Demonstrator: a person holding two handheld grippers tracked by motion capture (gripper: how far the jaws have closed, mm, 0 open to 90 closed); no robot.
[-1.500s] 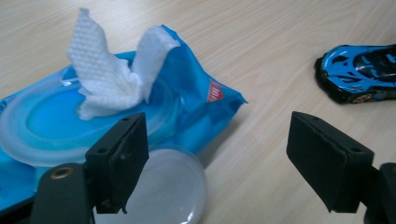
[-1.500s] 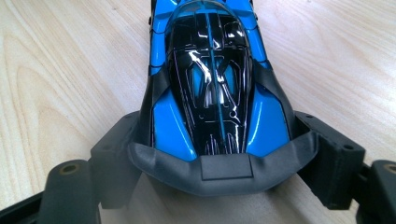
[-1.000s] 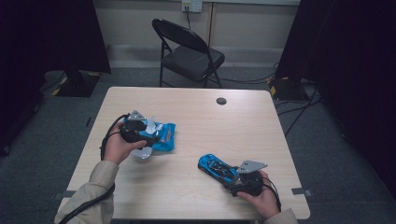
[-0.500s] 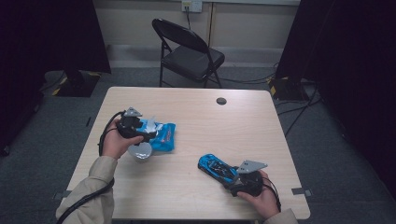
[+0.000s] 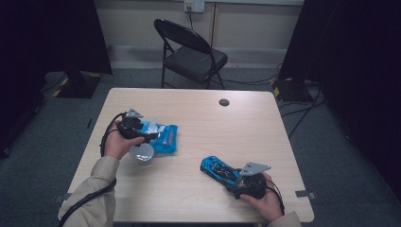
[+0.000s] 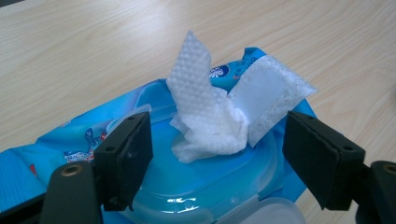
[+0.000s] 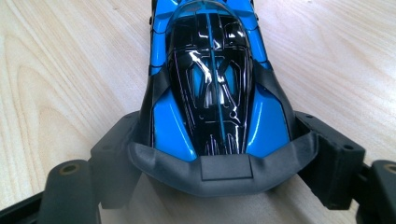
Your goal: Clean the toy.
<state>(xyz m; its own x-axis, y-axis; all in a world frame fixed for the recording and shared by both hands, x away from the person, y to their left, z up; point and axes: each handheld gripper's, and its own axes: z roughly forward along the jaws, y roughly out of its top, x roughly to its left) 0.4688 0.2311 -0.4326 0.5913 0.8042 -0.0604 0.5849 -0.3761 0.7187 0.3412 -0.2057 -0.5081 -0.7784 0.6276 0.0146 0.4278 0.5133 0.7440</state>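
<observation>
we hold the toy car (image 7: pixel 212 84) by its rear in the right gripper (image 7: pixel 219 154) near the table's (image 5: pixel 198 198) front edge, left gripper (image 6: pixel 219 149) open astride the wipe (image 6: pixel 205 112) sticking from its pack (image 6: pixel 154 158); next, pinch and pull.

a light wooden desk (image 5: pixel 189 198) with a pale grain carries the work. a small dark round disc (image 5: pixel 224 102) sits in its top near the far edge. beyond that edge a black folding chair (image 5: pixel 191 56) stands on grey carpet (image 5: pixel 331 156). black cables (image 5: pixel 302 111) trail across the carpet at the right, dark curtains (image 5: pixel 359 71) hang on both sides, and a wall outlet (image 5: pixel 194 5) is on the back wall.
</observation>
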